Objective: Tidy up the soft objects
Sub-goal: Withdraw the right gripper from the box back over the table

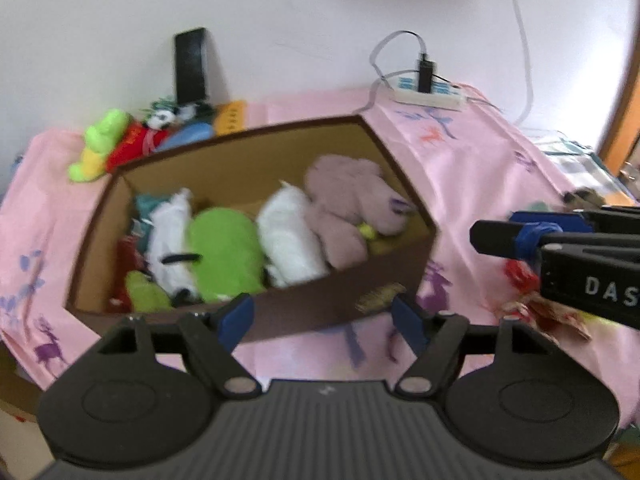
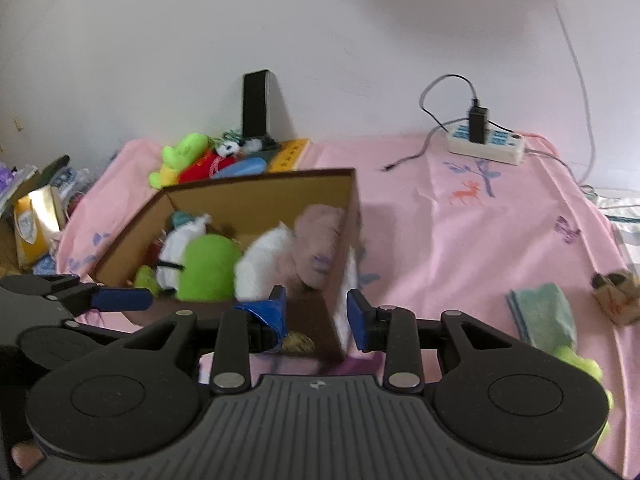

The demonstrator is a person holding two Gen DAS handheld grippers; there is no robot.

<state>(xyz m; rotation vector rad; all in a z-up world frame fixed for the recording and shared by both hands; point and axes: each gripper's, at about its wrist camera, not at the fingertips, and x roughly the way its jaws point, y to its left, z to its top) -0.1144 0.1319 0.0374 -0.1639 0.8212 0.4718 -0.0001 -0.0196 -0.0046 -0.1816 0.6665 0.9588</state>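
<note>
A big pink cloth with deer prints [image 2: 460, 240] covered the table. In the middle of both views sat a brown cardboard box [image 1: 320, 312], with a pinkish-grey plush [image 1: 348, 204], 2 white soft toys and a round green plush [image 1: 224, 252] already packed inside. More small toys, one lime green [image 1: 100, 144], lay behind the box at the upper left. A folded teal cloth [image 2: 544, 316] lay at the lower right of the right view.

The left gripper [image 1: 322, 316] was spread wide and held nothing. The right gripper [image 2: 316, 316] was also apart, straddling the box's near corner wall. I think the packing was partly done. Next, a loose toy needs a soft, firm pinch.
</note>
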